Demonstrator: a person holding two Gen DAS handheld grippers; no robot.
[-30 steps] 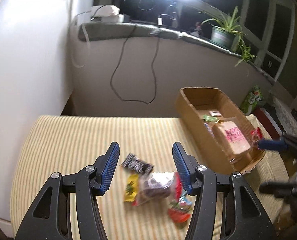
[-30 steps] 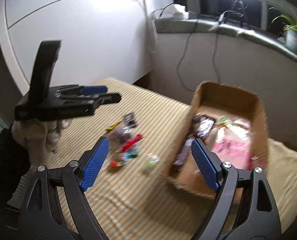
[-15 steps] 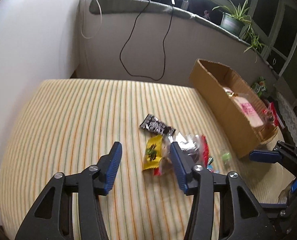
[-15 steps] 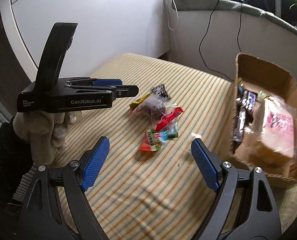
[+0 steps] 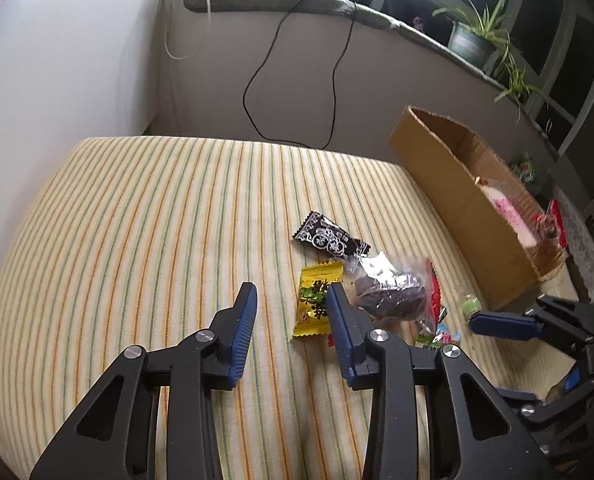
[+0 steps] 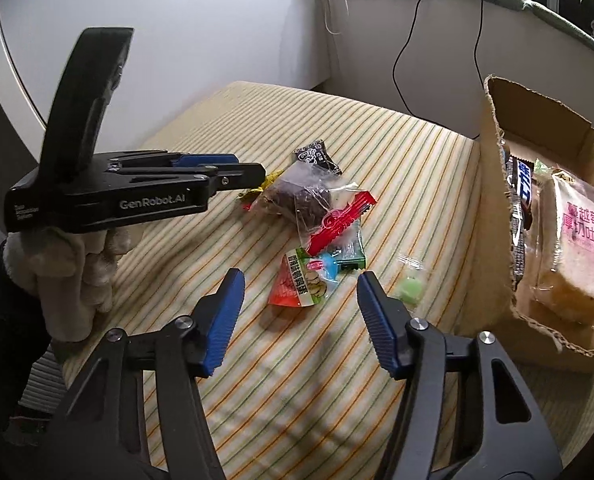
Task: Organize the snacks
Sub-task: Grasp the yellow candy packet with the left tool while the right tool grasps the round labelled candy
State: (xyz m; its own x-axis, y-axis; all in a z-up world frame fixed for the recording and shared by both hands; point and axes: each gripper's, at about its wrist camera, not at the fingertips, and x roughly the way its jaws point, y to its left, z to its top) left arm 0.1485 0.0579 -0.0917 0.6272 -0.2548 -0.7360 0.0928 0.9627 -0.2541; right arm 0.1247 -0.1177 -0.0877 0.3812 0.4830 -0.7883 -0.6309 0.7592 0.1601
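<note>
A pile of snack packets lies on the striped cushion (image 5: 137, 240): a black packet (image 5: 329, 238), a yellow packet (image 5: 317, 300), a clear bag with a brown cake (image 5: 393, 292), and in the right wrist view a red packet (image 6: 341, 220), an orange-green packet (image 6: 301, 284) and a small green candy (image 6: 409, 288). A cardboard box (image 5: 457, 184) with snacks in it stands to the right. My left gripper (image 5: 291, 300) is open and empty, just left of the yellow packet. My right gripper (image 6: 301, 284) is open and empty, hovering above the orange-green packet.
The box (image 6: 497, 160) holds a pink-labelled bread pack (image 6: 577, 248) and a dark bar (image 6: 521, 192). A wall with black cables (image 5: 265, 60) runs behind the cushion. A potted plant (image 5: 473, 40) stands on the sill.
Both grippers have come down and closer to the snack pile. The left gripper has shifted left of the pile and its jaws stand narrower. The right gripper has swung from the box towards the packets.
</note>
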